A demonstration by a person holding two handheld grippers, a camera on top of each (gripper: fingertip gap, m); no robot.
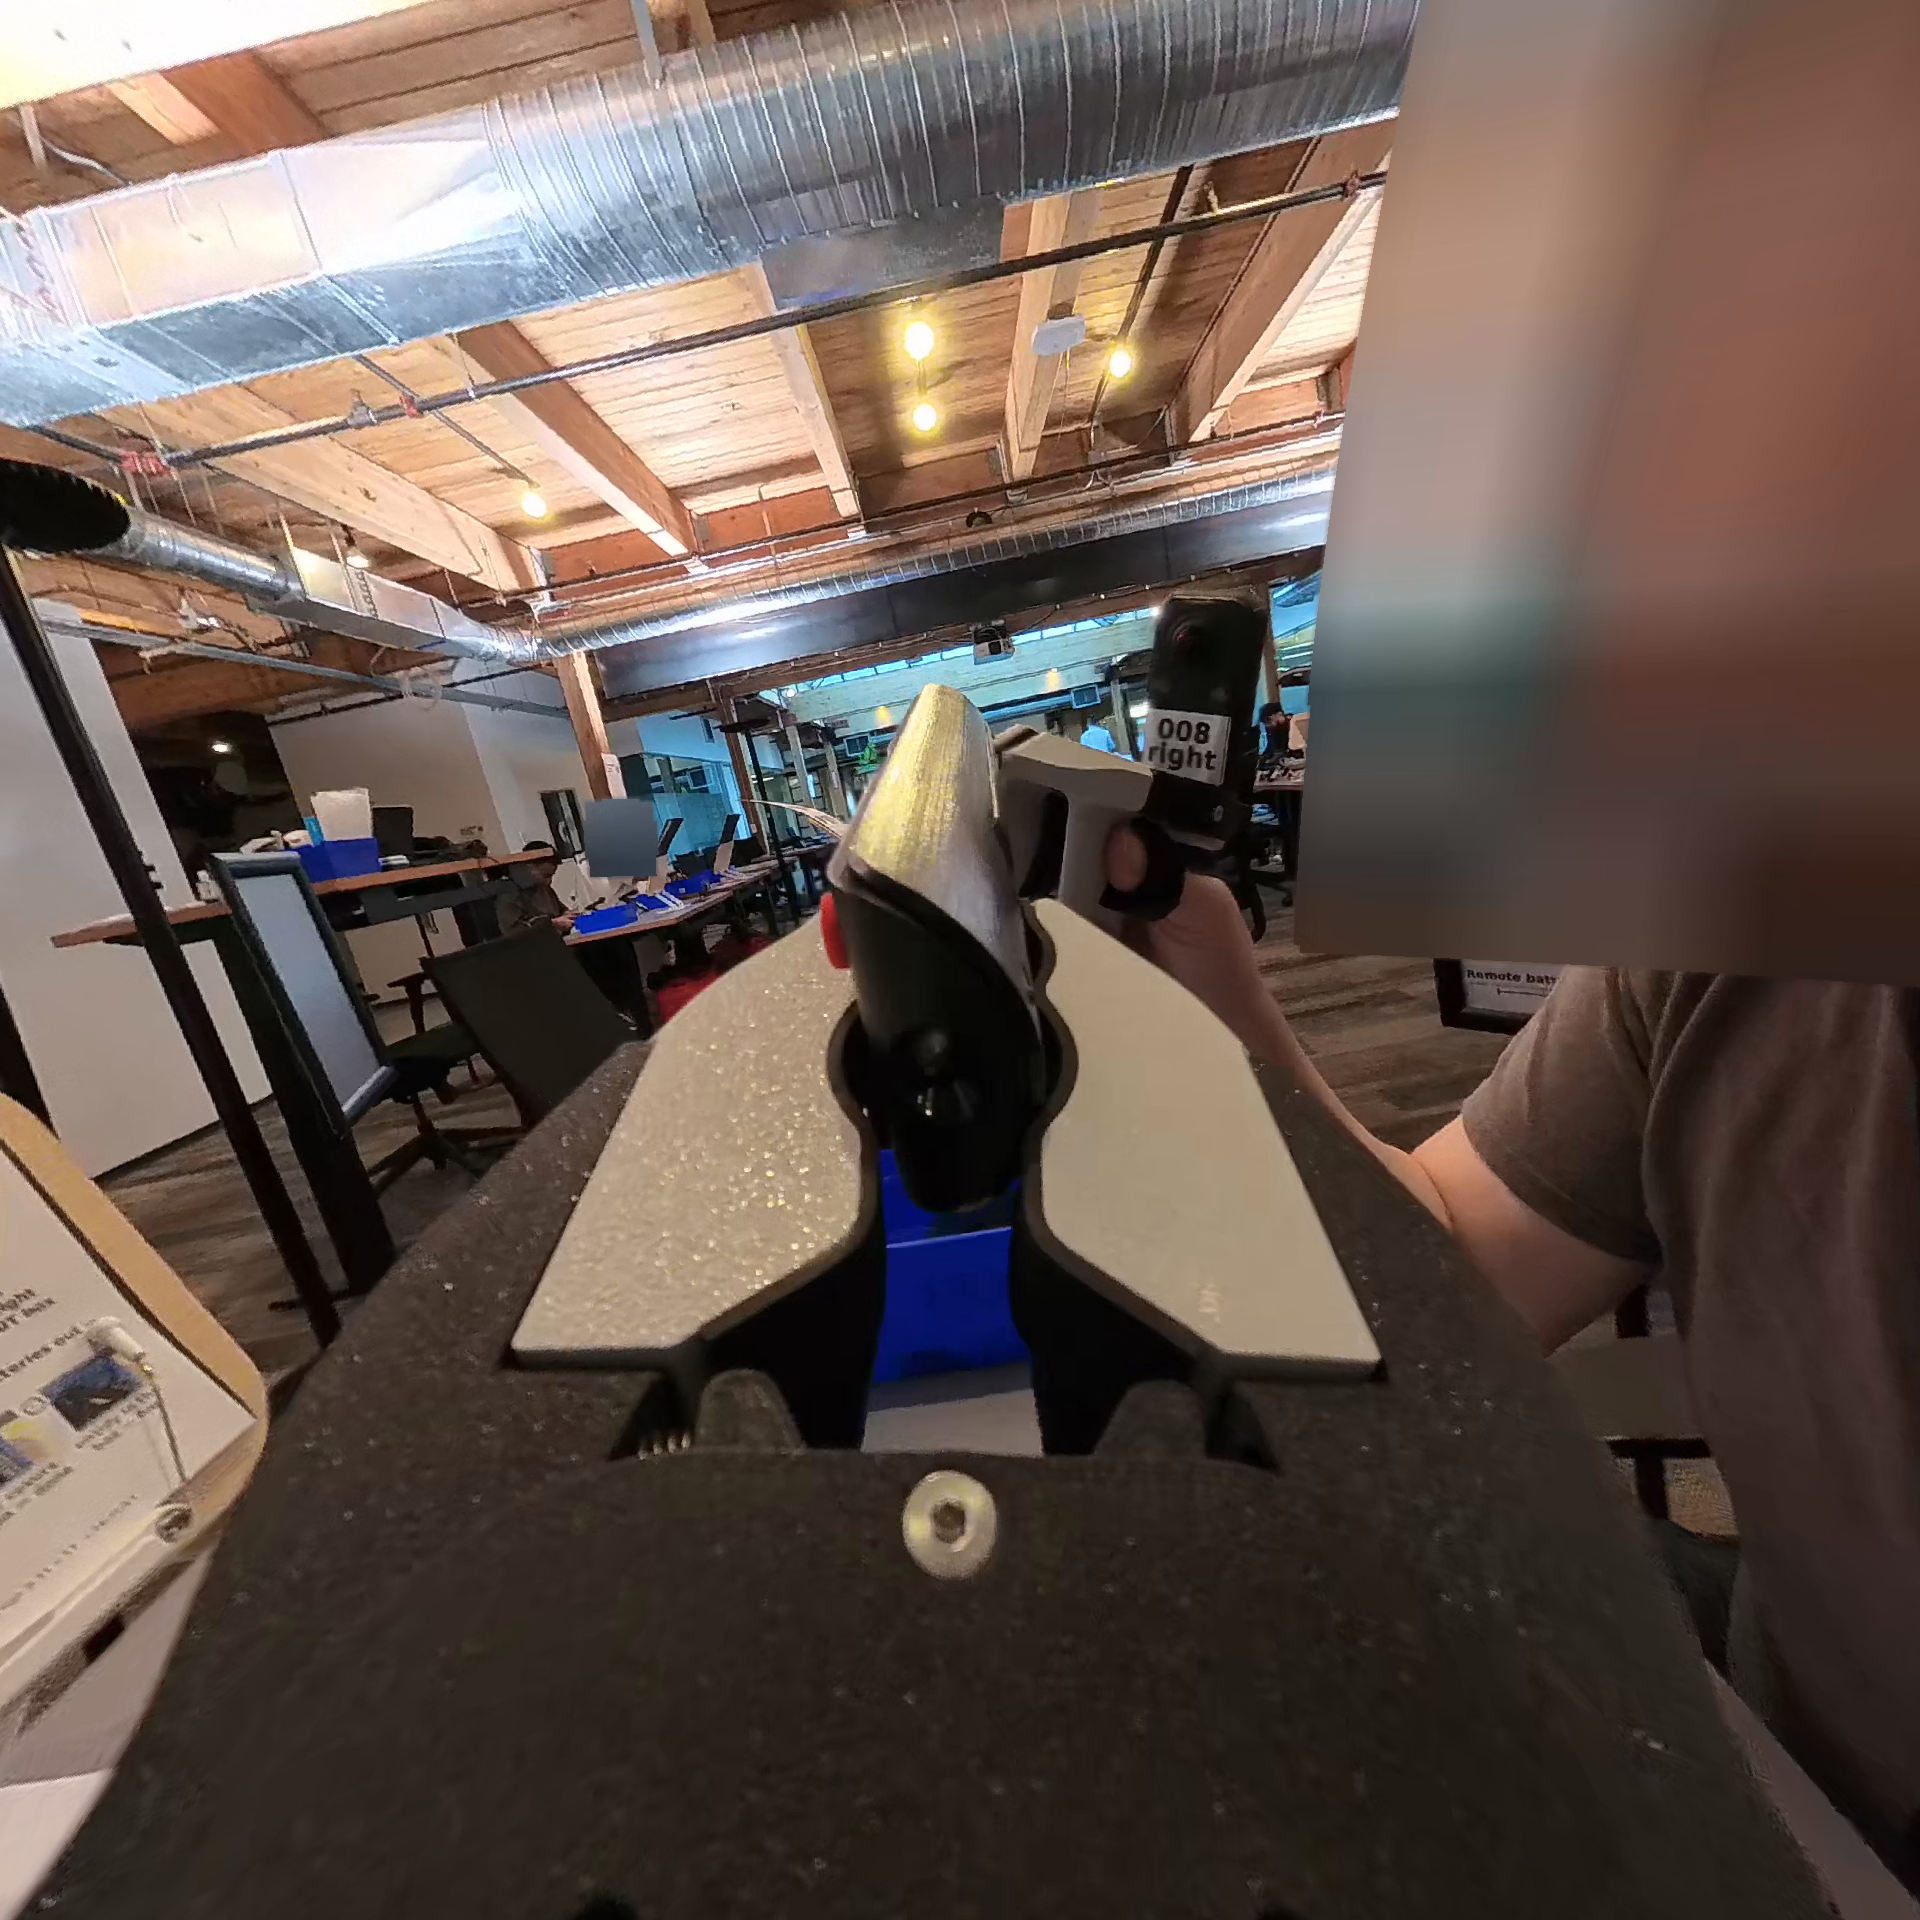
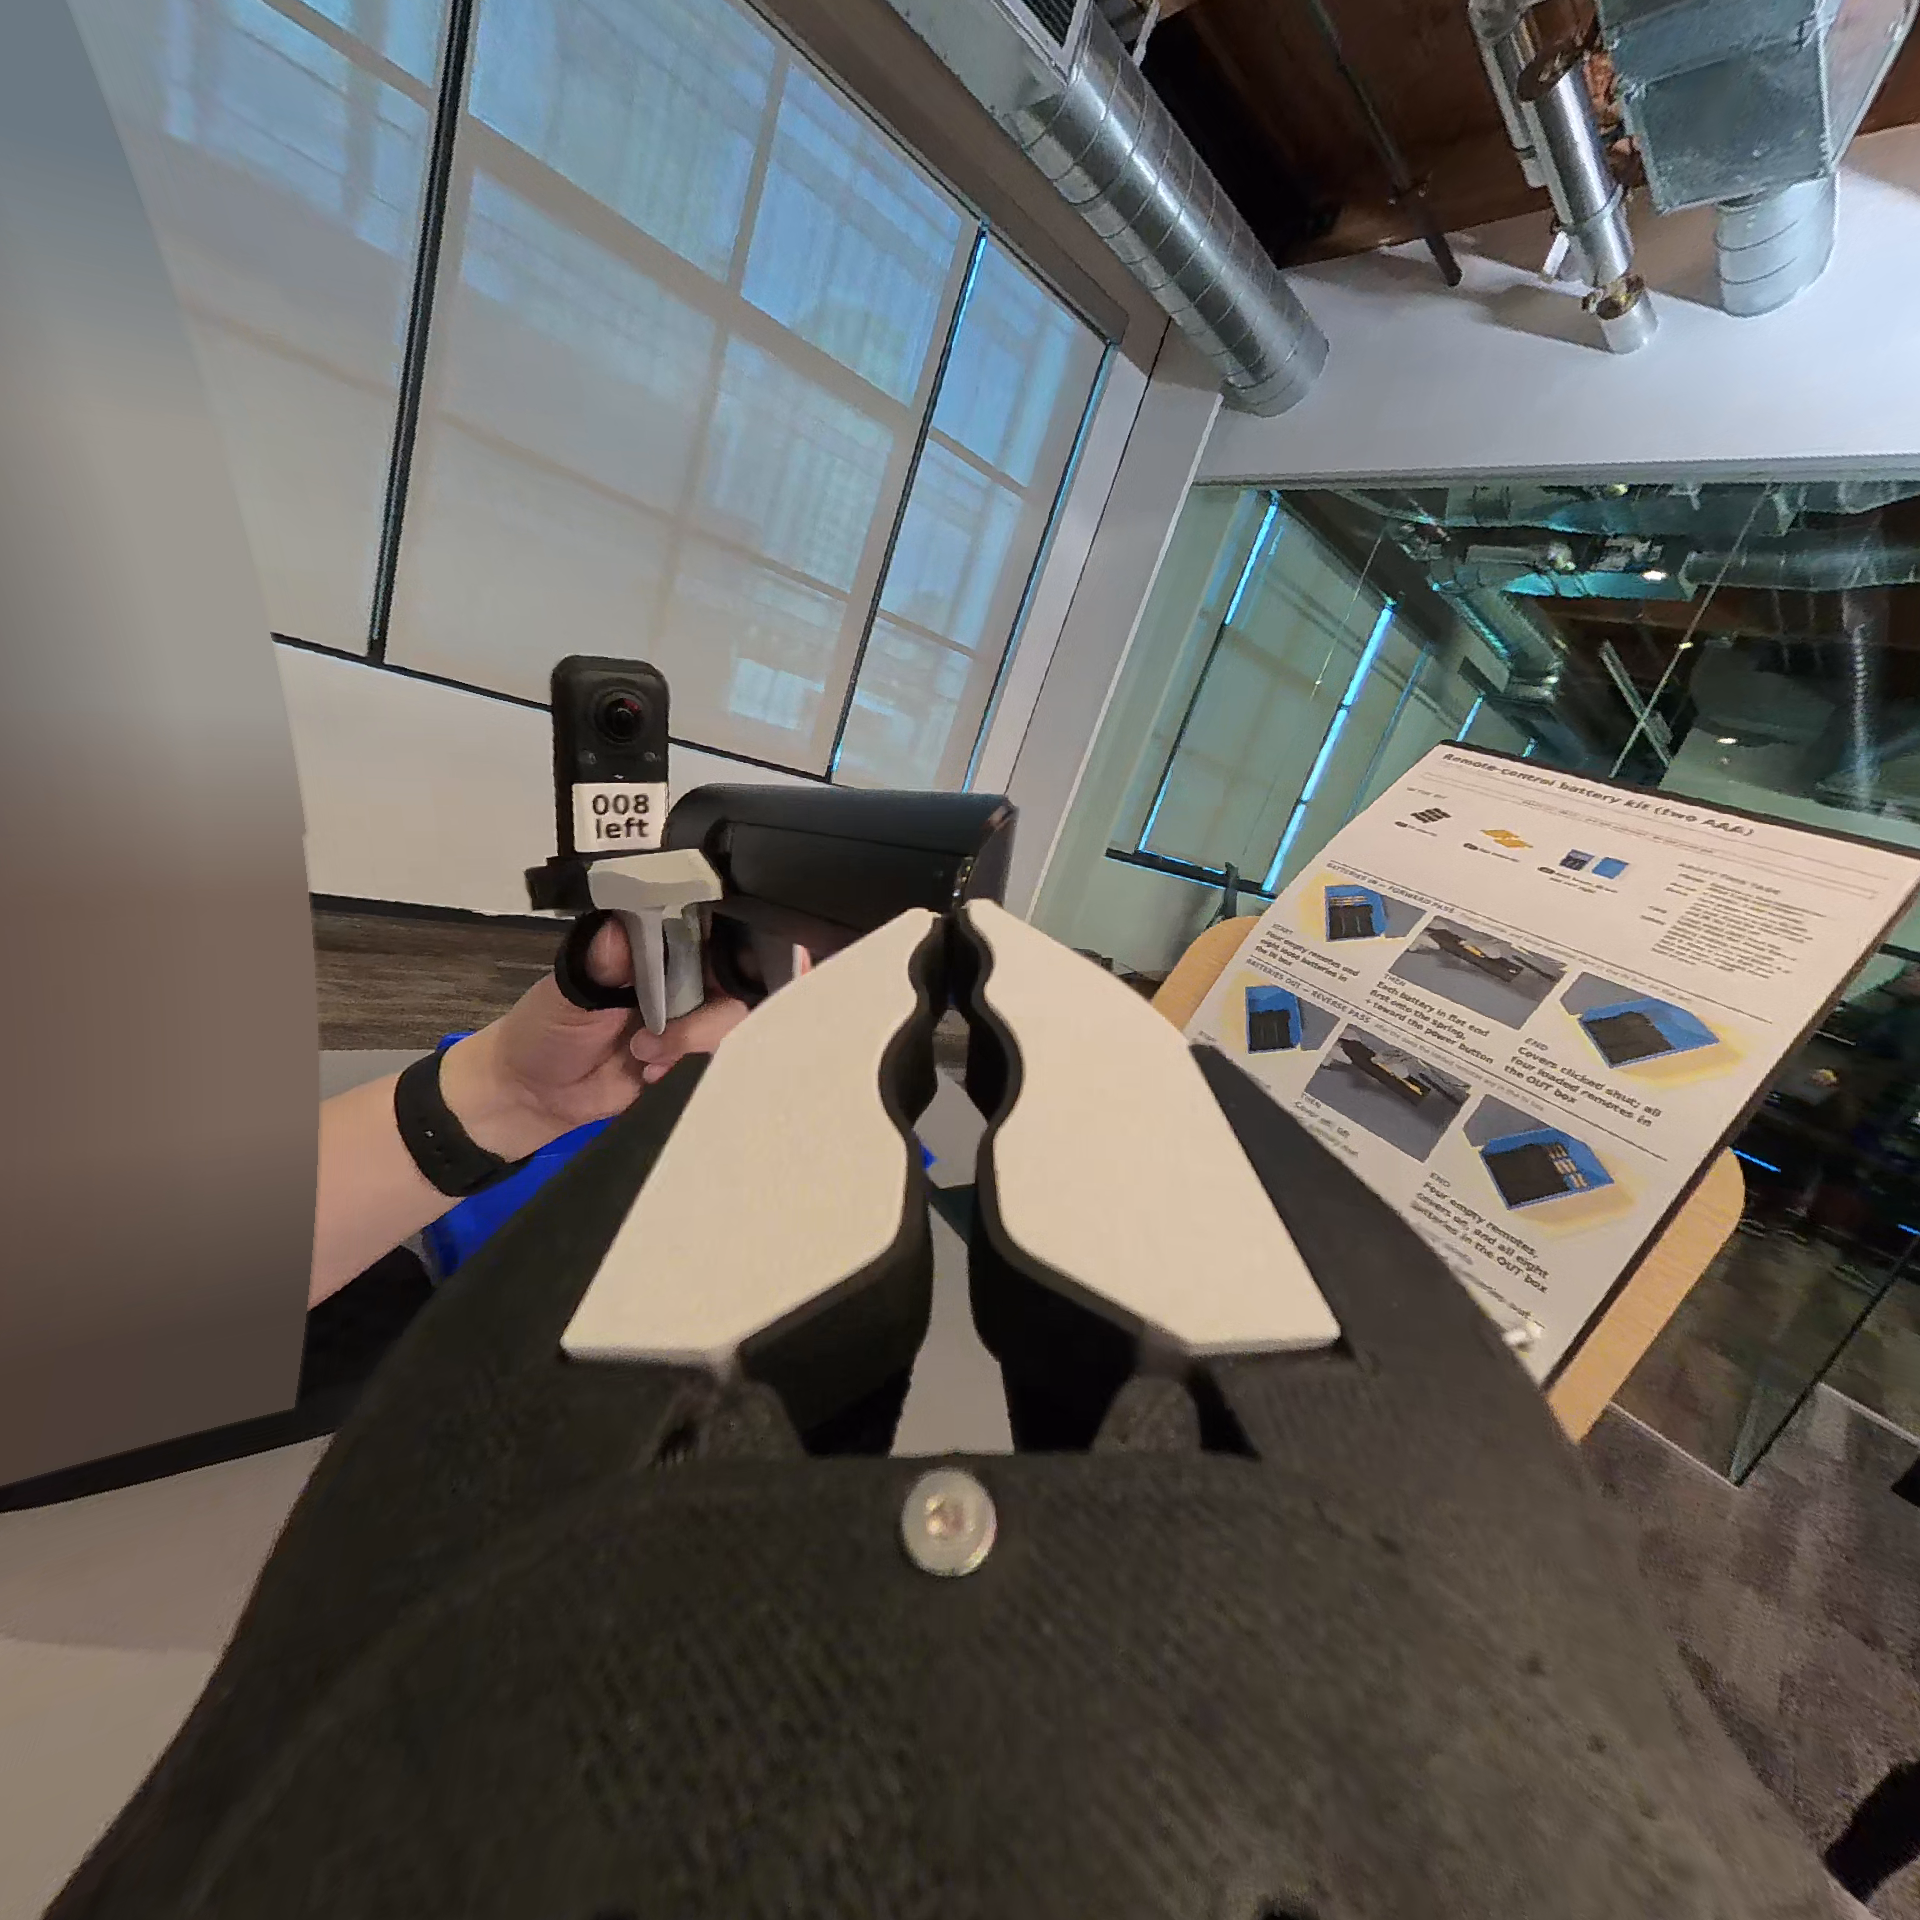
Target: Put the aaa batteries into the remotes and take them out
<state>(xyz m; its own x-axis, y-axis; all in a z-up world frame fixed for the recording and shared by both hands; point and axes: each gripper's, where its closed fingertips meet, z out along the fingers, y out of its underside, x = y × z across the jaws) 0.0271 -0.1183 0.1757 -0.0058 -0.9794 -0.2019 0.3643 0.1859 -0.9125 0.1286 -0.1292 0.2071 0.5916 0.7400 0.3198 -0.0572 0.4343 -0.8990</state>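
In the left wrist view my left gripper point(image 1: 940, 935) is shut on the near end of a black remote point(image 1: 935, 1039) with a red button; the remote stands up and away between the fingers. My right gripper point(image 1: 1081, 810) faces it from behind the remote's far end, its tips hidden. In the right wrist view my right gripper point(image 2: 951, 920) has its jaws almost together, pinching a thin edge at the end of the remote point(image 2: 831, 852), which the left gripper point(image 2: 665, 904) holds out in mid-air. No batteries show.
A blue bin point(image 1: 940, 1299) lies below the held remote and shows under the person's wrist point(image 2: 468, 1226). An instruction board point(image 2: 1507, 1039) leans at the right; it also shows at the left point(image 1: 83, 1403). The person's arm point(image 1: 1507, 1195) is at the right.
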